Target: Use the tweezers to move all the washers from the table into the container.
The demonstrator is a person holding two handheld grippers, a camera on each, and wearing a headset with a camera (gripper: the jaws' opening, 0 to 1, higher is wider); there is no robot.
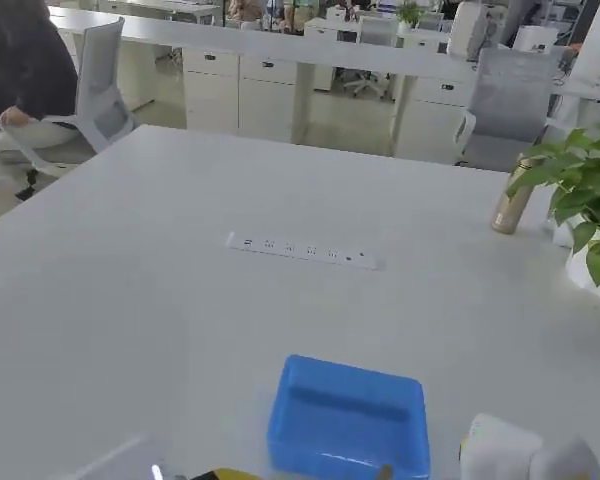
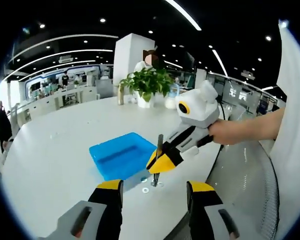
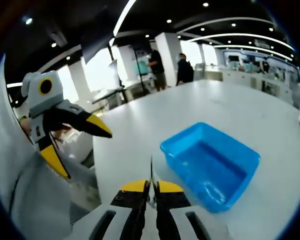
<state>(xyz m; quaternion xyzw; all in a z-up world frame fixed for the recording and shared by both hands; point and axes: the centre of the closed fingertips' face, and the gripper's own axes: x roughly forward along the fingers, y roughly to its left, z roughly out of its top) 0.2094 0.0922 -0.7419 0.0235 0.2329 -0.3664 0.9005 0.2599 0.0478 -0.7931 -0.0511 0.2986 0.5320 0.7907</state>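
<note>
Washers: a few small rings flat on the table, just beside the near corner of the container in the left gripper view; none can be made out inside the container
Container: blue open tray; as much of its floor as shows looks bare
Right gripper: jaws nipped narrow on the tweezers; tweezers slant down just beside the container's near corner, tips over the washers
Left gripper: jaws wide, holding nothing; hangs on the far side of the washers from the container, looking across them at it
Step in hand: judged to be the approach for a 1st pick; tweezers lined up over the washers, none gripped that I can see; the task looks barely begun
Next move: calls for setting the 2 tips astride 1 washer's rim, closing gently, lifting clear and carrying it over the container's near wall; a thin flat ring could slide or flip out if pinched askew
Hard to make out: whether the tips touch the table or a washer cannot be told; washer count unsure, perhaps 3; the head view stops at the container's near edge, so the table on that side is cut off
</note>
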